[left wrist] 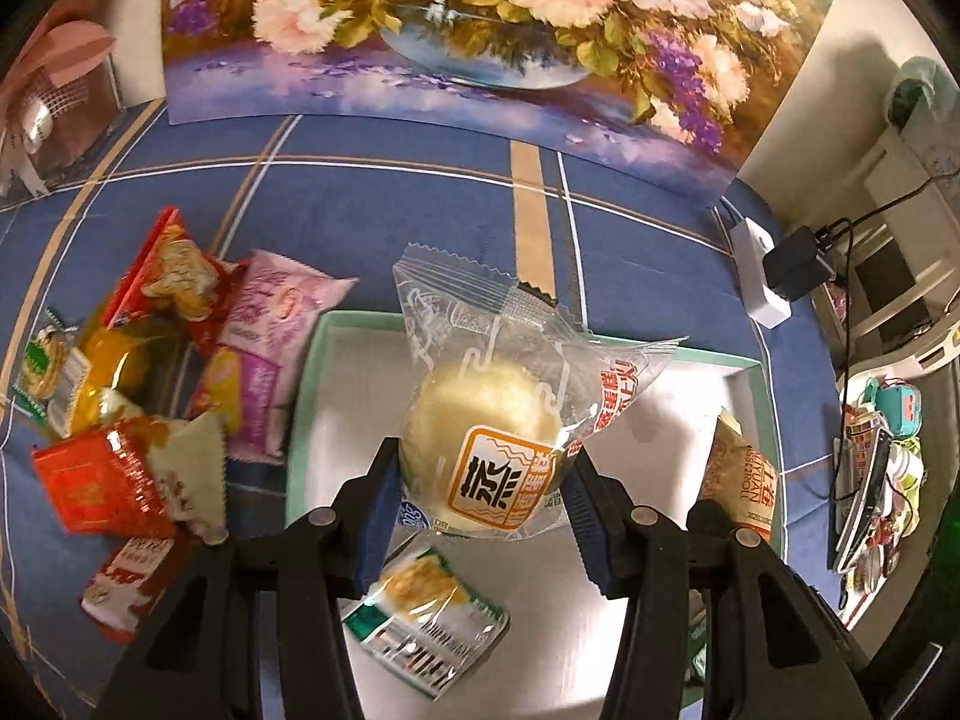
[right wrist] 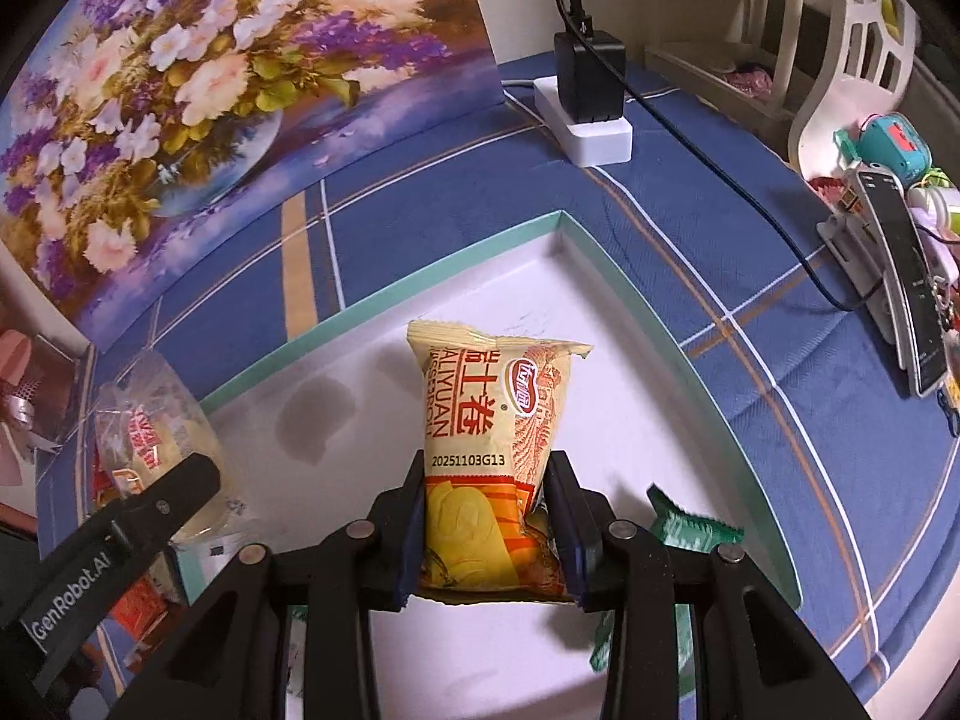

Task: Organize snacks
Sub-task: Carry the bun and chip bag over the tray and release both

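- Left gripper point(left wrist: 483, 501) clamps the clear-wrapped bun point(left wrist: 480, 456) — lower it into the white tray point(left wrist: 744, 367) before letting go.
- Right gripper point(right wrist: 485, 531) pinches the yellow roll packet point(right wrist: 486, 414) — set it flat beside the green packet point(right wrist: 690, 531), not on it.

My left fingers point(left wrist: 384, 480) pinch a round pale bun in a clear bag point(left wrist: 486, 450), held up over the white tray with the green rim point(left wrist: 708, 357). My right fingers point(right wrist: 414, 516) squeeze a tall yellow roll pack point(right wrist: 486, 450), standing up. A small green pack point(left wrist: 423, 618) lies flat in the tray, near. To the left, a pile of red, pink and yellow snack packs point(left wrist: 156, 384) sits beside the tray.
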Action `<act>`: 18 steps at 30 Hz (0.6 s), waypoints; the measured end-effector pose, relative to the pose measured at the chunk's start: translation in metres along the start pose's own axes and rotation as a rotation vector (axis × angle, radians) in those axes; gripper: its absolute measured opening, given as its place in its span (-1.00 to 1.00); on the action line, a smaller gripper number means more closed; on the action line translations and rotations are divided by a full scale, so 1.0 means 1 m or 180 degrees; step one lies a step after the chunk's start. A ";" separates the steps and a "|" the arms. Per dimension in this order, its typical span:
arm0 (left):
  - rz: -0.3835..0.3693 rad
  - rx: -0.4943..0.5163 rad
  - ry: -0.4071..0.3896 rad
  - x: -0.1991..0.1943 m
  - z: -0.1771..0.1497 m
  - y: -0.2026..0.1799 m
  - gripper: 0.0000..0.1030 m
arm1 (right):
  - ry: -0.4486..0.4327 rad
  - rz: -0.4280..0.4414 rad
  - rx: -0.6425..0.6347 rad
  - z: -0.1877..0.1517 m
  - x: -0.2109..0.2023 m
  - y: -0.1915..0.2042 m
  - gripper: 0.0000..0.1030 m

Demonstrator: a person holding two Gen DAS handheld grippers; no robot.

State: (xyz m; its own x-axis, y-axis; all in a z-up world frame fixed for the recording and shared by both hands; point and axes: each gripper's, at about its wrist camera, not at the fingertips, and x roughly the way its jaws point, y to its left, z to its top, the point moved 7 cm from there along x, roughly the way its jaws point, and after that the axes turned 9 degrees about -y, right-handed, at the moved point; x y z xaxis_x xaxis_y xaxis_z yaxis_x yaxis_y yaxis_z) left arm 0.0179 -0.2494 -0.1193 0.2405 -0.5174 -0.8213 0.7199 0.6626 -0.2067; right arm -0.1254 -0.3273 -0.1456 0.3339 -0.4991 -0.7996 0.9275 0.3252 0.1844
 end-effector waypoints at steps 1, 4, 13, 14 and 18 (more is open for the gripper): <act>0.0012 0.0034 0.0000 0.004 0.000 -0.002 0.04 | 0.0001 -0.0005 -0.0003 0.001 0.002 -0.001 -0.25; 0.0021 0.0075 0.0038 0.014 -0.003 -0.005 0.04 | 0.0045 0.0000 0.0028 0.001 0.010 -0.003 -0.25; 0.0077 0.0039 0.0061 0.017 -0.002 0.001 0.05 | 0.0101 -0.0007 0.0015 -0.003 0.016 -0.005 -0.25; 0.0059 0.0014 0.0051 0.014 0.000 0.001 0.08 | 0.0085 -0.0006 0.0008 -0.002 0.014 -0.004 -0.24; 0.0054 -0.0013 -0.0006 0.002 0.009 0.004 0.38 | 0.0014 0.0022 -0.0025 0.005 0.006 -0.001 -0.23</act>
State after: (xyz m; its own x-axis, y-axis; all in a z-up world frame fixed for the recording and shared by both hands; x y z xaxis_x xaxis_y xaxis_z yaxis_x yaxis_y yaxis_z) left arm 0.0268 -0.2526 -0.1174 0.2538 -0.5072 -0.8236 0.7131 0.6734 -0.1949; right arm -0.1233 -0.3345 -0.1476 0.3396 -0.4933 -0.8008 0.9238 0.3350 0.1854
